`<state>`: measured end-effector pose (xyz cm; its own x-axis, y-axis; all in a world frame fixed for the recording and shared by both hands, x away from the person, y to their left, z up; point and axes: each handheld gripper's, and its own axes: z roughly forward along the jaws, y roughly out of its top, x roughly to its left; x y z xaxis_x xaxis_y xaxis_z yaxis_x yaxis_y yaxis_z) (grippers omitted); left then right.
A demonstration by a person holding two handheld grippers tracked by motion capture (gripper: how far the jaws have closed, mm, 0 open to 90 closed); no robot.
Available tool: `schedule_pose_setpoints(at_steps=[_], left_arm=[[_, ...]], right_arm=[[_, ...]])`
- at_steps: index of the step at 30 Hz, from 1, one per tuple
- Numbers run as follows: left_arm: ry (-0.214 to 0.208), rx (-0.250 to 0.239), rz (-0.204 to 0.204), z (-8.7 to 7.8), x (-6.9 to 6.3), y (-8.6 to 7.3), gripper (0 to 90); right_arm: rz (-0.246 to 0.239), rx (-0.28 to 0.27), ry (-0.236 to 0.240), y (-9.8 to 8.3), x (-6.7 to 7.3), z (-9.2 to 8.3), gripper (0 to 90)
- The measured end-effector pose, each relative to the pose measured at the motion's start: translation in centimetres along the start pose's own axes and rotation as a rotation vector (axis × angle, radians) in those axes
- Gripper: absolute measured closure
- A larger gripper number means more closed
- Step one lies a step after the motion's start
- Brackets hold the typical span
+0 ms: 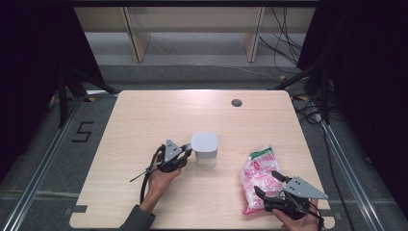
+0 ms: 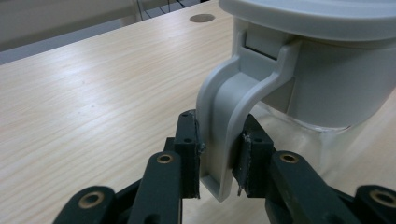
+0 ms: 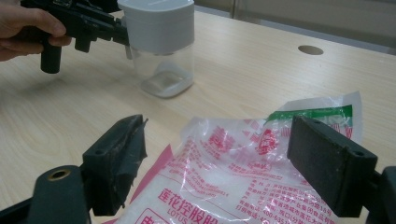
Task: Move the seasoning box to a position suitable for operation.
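A clear container (image 1: 204,150) with a grey lid stands at the middle of the table. My left gripper (image 1: 188,155) is at its left side, shut on the grey handle (image 2: 233,93) that hangs down from the lid; both pads press its lower end. A pink and white printed plastic bag (image 1: 260,166) lies at the front right. My right gripper (image 1: 265,182) stands open at the bag's near end, one jaw on either side of it and neither touching. In the right gripper view the bag (image 3: 233,177) lies between the wide jaws, with the container (image 3: 161,51) beyond.
The wooden table (image 1: 144,125) has a small round hole (image 1: 236,102) near its far edge. Its front edge is close to both hands. Beyond the table are wooden shelf legs, dark curtains and loose cables on the floor.
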<state>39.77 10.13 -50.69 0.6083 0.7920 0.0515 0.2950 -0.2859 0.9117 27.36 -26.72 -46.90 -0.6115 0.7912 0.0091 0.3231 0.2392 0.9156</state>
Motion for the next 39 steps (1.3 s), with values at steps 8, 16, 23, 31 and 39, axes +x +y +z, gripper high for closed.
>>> schedule_pose_setpoints(at_steps=[8,16,23,31,39], left_arm=[[-0.018,-0.001,-0.010,-0.3,-0.5,-0.1,71.9],[-0.049,-0.001,-0.009,-0.2,-1.0,0.0,71.4],[-0.091,0.009,-0.049,-0.5,-0.8,0.2,63.3],[-0.117,0.058,-0.015,-3.0,-0.9,1.0,39.1],[-0.161,0.039,-0.086,-4.7,-0.6,2.1,32.0]], right_arm=[[0.026,0.007,0.000,0.0,0.2,0.0,20.1],[0.008,0.004,-0.003,0.0,0.0,-0.1,20.1],[0.012,-0.005,0.006,0.0,-0.1,-0.1,20.1],[0.008,-0.005,0.008,-0.1,-0.2,0.0,20.1],[0.006,0.001,0.012,0.0,-0.1,0.0,20.1]])
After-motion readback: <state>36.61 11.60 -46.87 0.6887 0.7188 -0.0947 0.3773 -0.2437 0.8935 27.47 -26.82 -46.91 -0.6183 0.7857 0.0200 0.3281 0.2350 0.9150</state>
